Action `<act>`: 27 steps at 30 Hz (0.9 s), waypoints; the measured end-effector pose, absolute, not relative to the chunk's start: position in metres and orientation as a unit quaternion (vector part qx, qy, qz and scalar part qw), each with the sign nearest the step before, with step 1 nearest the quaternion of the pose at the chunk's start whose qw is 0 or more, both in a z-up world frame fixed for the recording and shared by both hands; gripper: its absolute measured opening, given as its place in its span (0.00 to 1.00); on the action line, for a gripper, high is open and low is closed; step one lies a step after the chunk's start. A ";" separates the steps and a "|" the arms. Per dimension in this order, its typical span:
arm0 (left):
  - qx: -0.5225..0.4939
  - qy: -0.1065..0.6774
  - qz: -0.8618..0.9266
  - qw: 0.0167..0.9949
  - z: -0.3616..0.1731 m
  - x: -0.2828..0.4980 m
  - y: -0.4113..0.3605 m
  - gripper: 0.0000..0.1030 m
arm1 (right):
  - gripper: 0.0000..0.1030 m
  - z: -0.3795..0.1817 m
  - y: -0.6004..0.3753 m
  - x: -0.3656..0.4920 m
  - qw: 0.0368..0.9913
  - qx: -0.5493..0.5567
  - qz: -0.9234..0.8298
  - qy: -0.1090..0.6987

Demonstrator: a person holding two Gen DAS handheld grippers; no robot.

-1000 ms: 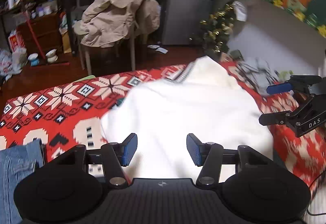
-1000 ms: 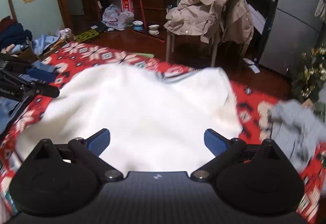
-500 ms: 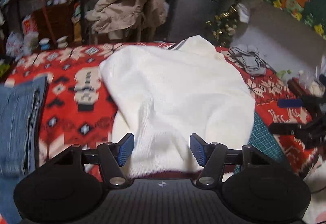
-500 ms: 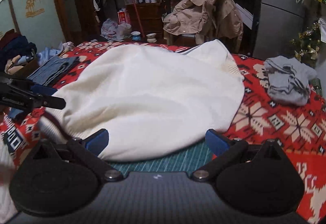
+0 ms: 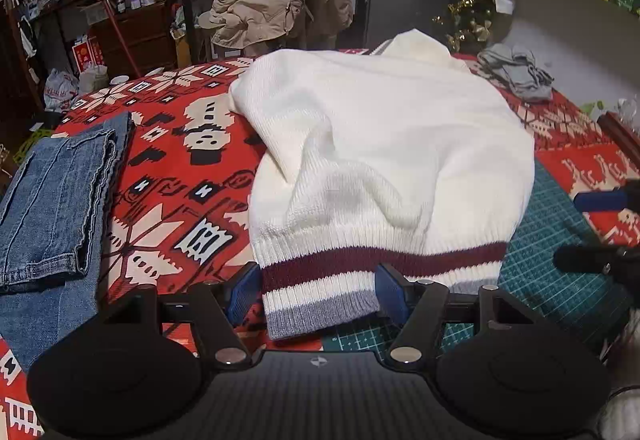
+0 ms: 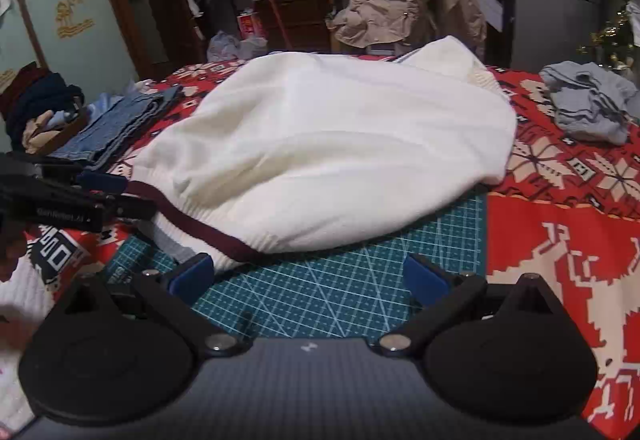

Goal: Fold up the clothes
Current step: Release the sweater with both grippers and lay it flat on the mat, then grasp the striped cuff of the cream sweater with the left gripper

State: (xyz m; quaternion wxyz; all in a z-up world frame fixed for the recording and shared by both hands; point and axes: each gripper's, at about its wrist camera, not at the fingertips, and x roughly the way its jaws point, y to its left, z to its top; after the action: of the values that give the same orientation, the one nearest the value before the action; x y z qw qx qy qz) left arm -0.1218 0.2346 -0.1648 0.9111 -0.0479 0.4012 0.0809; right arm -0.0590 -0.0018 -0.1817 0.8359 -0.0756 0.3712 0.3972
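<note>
White sweater [image 5: 384, 144] lies heaped on patterned blanket [image 5: 176, 176]; left gripper [image 5: 316, 292] fingers spread astride striped hem [image 5: 360, 272], likely for grasp; right gripper [image 6: 308, 276] spread, empty, above cutting mat [image 6: 320, 292].

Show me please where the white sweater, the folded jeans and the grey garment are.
white sweater [image 5: 384, 144], left wrist view, middle of body.
folded jeans [image 5: 52, 200], left wrist view, top layer.
grey garment [image 6: 592, 104], right wrist view, crumpled middle.

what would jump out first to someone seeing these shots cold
A big white sweater sprawls across the middle of a red patterned blanket, its maroon-and-grey striped hem lying between the open left gripper. Folded jeans lie at the left, and a green cutting mat shows under the open right gripper.
</note>
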 end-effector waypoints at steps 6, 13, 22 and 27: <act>-0.108 0.415 0.074 0.900 -0.173 -0.119 0.242 0.40 | 0.99 -0.185 -0.005 -0.055 0.834 -0.062 0.393 0.381; -0.192 0.355 0.063 0.913 -0.150 -0.130 0.252 0.11 | 0.99 -0.189 -0.006 -0.057 0.829 -0.057 0.399 0.388; -0.299 0.285 0.081 0.907 -0.118 -0.138 0.290 0.10 | 0.96 -0.196 0.010 -0.054 0.837 -0.036 0.402 0.370; -0.299 0.297 0.086 0.903 -0.123 -0.137 0.290 0.10 | 0.84 -0.207 0.017 -0.020 0.834 0.036 0.376 0.403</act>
State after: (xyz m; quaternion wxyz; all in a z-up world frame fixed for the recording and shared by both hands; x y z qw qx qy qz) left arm -0.1366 0.2903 -0.1228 0.9027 -0.2987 0.2974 0.0863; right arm -0.0199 0.0168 -0.2066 0.8335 0.0358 0.4035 0.3758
